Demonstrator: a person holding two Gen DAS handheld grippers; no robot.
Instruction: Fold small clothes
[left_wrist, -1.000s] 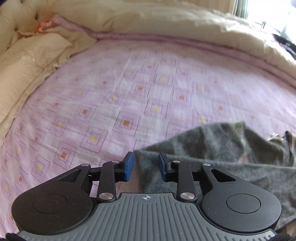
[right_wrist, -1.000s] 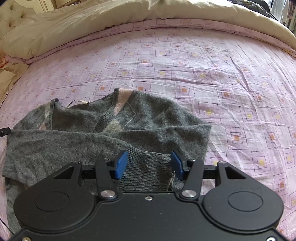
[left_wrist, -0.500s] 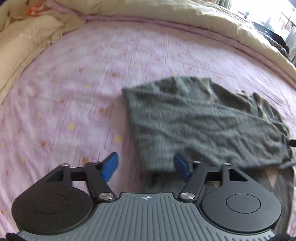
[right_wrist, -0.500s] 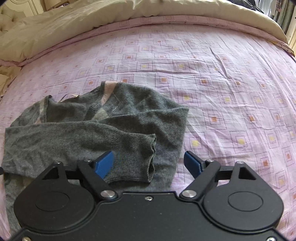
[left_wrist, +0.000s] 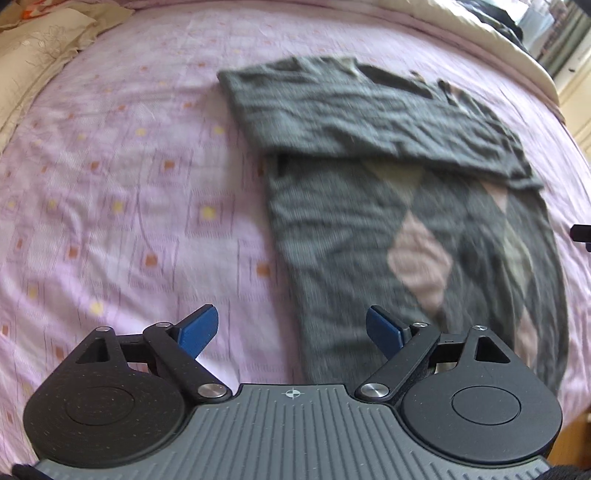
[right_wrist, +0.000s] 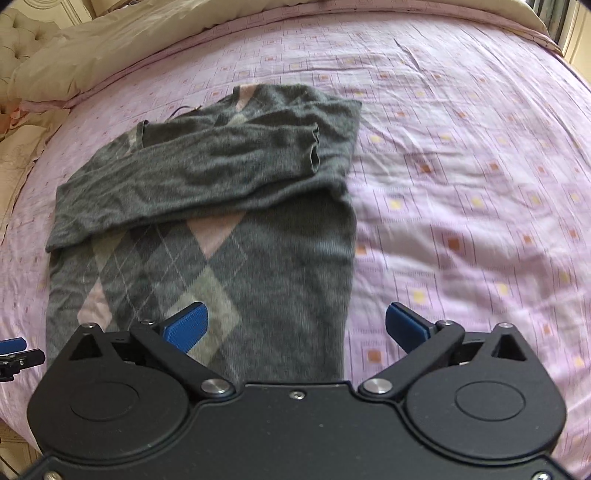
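Observation:
A grey sweater (left_wrist: 354, 229) (right_wrist: 236, 266) with pink and pale diamonds lies flat on the pink patterned bedsheet (left_wrist: 129, 192) (right_wrist: 461, 221). A sleeve (right_wrist: 207, 173) (left_wrist: 369, 114) is folded across its chest, cuff to the right in the right wrist view. My left gripper (left_wrist: 291, 330) hovers over the sweater's left edge near the hem, its jaws opening and holding nothing. My right gripper (right_wrist: 295, 326) hovers over the sweater's right edge, jaws also opening, pads clear of the cloth. The left gripper's tip (right_wrist: 14, 350) shows at the left border of the right wrist view.
A beige duvet (right_wrist: 122, 40) (left_wrist: 480, 33) is bunched along the far side of the bed. Cream pillows (left_wrist: 33, 62) lie at the far left. The bed's edge and a wooden floor (left_wrist: 576, 439) show at the lower right of the left wrist view.
Both grippers widened their jaws, let go of the sleeve and drew back toward the hem. The sleeve now lies across the chest, and more of the sweater's body is in view.

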